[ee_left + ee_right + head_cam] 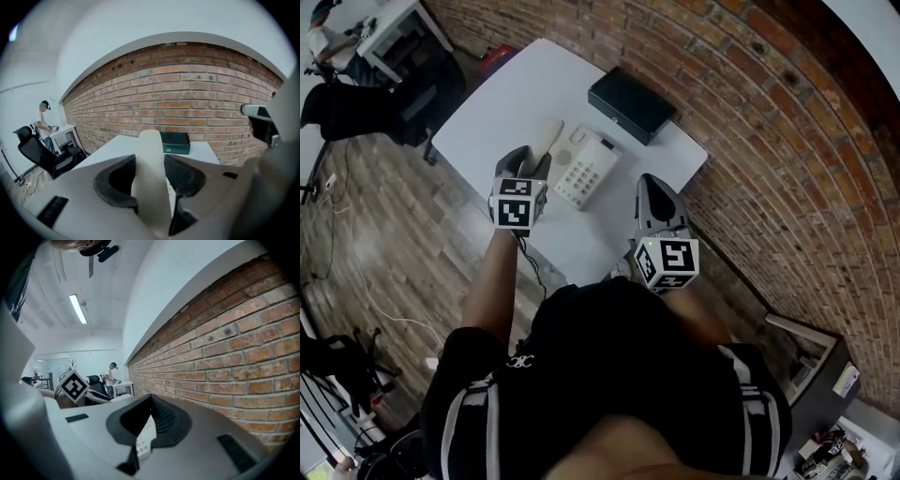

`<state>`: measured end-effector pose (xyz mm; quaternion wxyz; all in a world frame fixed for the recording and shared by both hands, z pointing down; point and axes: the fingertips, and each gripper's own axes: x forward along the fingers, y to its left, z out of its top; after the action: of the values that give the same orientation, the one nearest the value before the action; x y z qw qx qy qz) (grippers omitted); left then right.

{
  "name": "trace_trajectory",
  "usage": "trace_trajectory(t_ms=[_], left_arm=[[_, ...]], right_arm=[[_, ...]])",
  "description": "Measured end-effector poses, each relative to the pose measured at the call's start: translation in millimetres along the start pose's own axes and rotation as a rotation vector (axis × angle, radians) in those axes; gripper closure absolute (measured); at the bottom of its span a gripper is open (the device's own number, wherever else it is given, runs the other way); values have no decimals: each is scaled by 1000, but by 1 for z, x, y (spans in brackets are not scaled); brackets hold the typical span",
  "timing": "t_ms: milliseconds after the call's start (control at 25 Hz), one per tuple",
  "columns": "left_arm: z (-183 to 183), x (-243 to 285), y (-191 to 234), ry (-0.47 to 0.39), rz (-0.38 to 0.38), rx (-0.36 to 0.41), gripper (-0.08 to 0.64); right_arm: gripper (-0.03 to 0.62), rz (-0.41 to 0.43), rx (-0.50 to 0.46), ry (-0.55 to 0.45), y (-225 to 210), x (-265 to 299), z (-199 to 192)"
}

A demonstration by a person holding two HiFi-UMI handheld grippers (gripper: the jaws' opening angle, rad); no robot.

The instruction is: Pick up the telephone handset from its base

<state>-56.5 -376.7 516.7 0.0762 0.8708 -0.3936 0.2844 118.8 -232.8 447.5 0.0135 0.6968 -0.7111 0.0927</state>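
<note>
White table (487, 112), seen from above you and set cornerwise, with its far-right edge close along the brick wall (750, 122). It stands on a wood-plank floor (384, 216). Two things lie directly on it. The white telephone base (586, 169) sits keypad up near the middle, angled to the table's edges, just ahead of your hands. Beyond it, apart from it and nearer the wall, a flat dark box (631, 103) lies by the far-right edge.
</note>
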Motion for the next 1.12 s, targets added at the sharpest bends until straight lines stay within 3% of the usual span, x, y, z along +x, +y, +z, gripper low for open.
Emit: trace_trajectory(t_ms=[200, 640, 1120], left_arm=[[11, -40, 1, -58, 56, 1, 368], [-7, -104, -2, -133, 153, -90, 370], [-28, -119, 0, -123, 183, -138, 370]], right_arm=[[595, 84, 7, -27, 21, 12, 8], [595, 239, -22, -26, 72, 31, 8], [595, 281, -36, -35, 90, 32, 8]])
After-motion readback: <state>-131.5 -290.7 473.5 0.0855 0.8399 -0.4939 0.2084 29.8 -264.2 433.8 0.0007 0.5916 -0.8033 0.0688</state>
